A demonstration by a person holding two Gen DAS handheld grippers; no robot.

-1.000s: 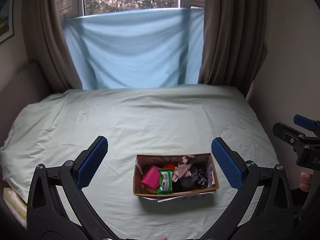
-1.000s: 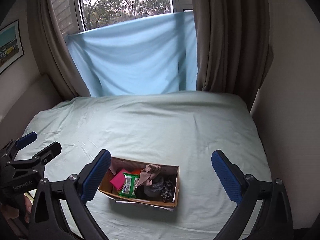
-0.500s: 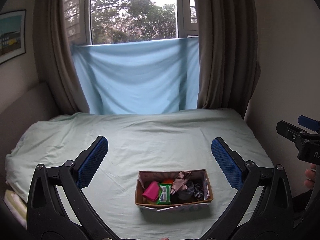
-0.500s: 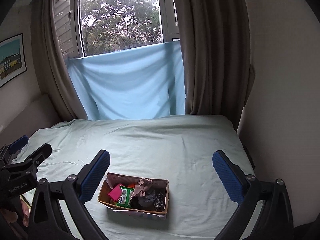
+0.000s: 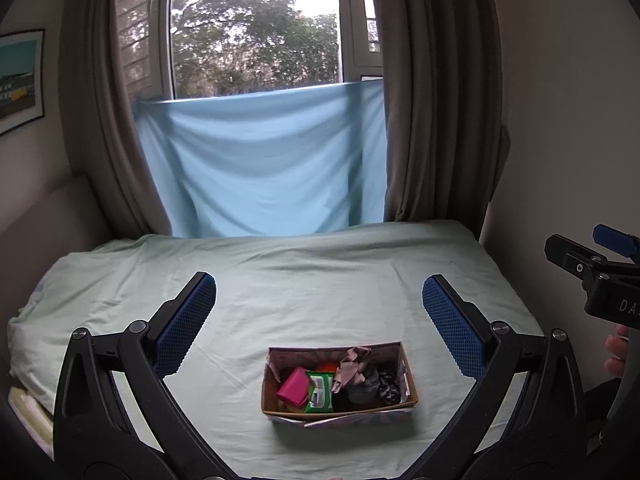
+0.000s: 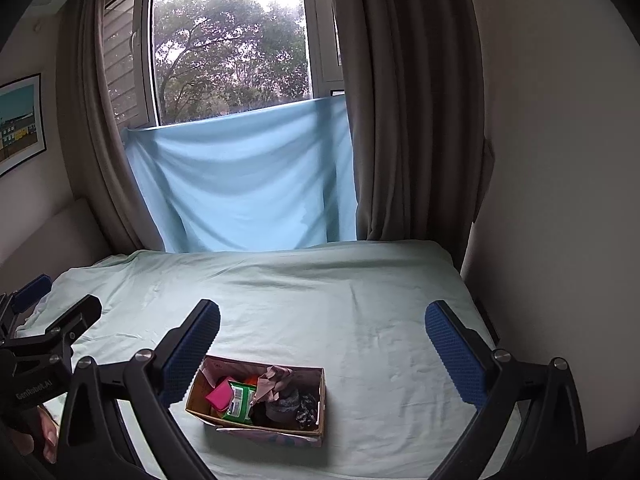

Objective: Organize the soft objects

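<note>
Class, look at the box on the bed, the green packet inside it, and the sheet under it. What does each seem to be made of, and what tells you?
Box: probably cardboard, matte brown walls with thin raw edges and folded flaps.
Green packet: likely plastic film, glossy with a printed label.
Sheet: woven fabric, matte pale green, with soft creases and wrinkles.

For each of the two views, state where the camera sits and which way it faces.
Left wrist: on the left claw, facing the bed and window; right claw at its right edge.
Right wrist: on the right claw, same heading; left claw at its left edge.
Shared: the cardboard box of soft items.
</note>
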